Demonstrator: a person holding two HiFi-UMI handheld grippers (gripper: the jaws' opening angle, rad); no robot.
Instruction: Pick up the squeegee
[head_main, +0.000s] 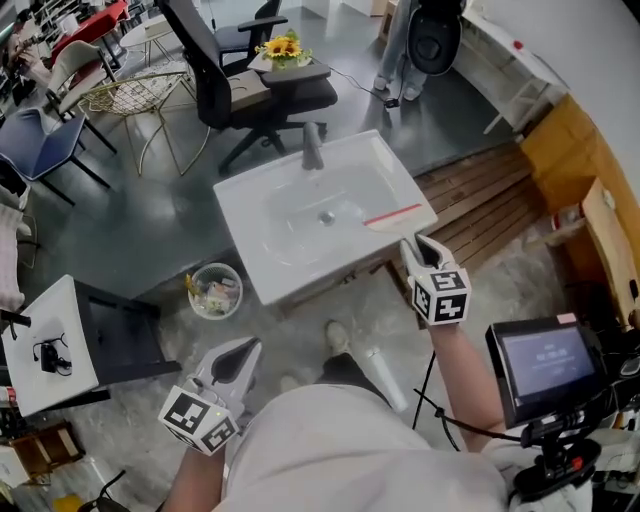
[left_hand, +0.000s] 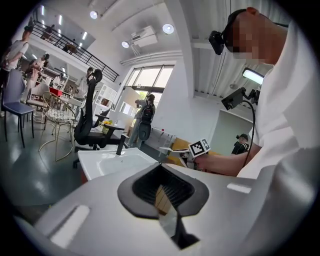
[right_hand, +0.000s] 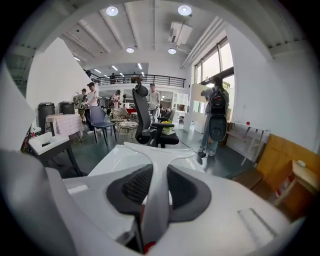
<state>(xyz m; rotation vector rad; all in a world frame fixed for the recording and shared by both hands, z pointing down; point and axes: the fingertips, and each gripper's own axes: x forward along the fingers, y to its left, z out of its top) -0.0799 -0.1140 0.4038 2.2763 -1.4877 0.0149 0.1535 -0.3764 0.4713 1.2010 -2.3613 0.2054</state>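
The squeegee (head_main: 392, 214) has a white handle and a red blade strip, and it hangs over the right rim of the white sink (head_main: 250, 200). My right gripper (head_main: 420, 243) is shut on its handle. In the right gripper view the white handle (right_hand: 159, 165) runs up between the dark pads of the right gripper (right_hand: 155, 175), with the sink (right_hand: 125, 157) beyond it. My left gripper (head_main: 250, 348) is low at the left, near my body and well short of the sink. In the left gripper view the jaws of the left gripper (left_hand: 161, 187) stand together with nothing between them.
A tap (head_main: 312, 145) stands at the sink's far edge. Behind it is a black office chair (head_main: 215, 70). A small bin with rubbish (head_main: 213, 290) sits on the floor left of the sink, a white side table (head_main: 40, 345) further left. Wooden slats (head_main: 480, 195) lie right; a screen on a stand (head_main: 545, 365) is near right.
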